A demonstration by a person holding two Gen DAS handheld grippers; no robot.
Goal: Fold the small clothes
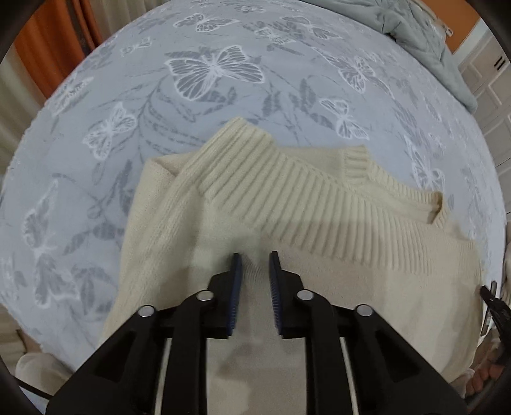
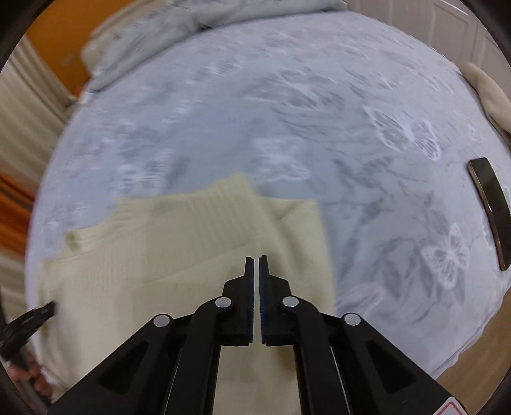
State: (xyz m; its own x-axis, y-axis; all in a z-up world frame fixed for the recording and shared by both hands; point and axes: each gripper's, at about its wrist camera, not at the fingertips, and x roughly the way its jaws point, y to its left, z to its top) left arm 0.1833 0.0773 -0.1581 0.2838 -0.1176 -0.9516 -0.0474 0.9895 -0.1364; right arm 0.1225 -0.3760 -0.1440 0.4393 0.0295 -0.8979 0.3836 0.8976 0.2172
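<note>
A cream knit sweater [image 1: 287,204] lies partly folded on the blue butterfly-print bedspread [image 1: 207,95], its ribbed hem band turned diagonally across the top and a ribbed cuff showing behind it. My left gripper [image 1: 255,255] hovers over the sweater's middle, jaws slightly apart with nothing between them. In the right wrist view the sweater [image 2: 179,242] looks blurred; my right gripper [image 2: 256,258] is over its right part, jaws nearly touching and empty. The right gripper's tip shows at the left view's right edge [image 1: 490,295], and the left gripper shows at the right view's left edge [image 2: 28,322].
A grey quilt [image 1: 424,35] is bunched at the far end of the bed, also in the right wrist view [image 2: 179,25]. A dark phone [image 2: 490,210] lies on the bed at right. A cream cloth [image 2: 491,95] sits at the right edge. Orange curtain [image 1: 54,41] hangs left.
</note>
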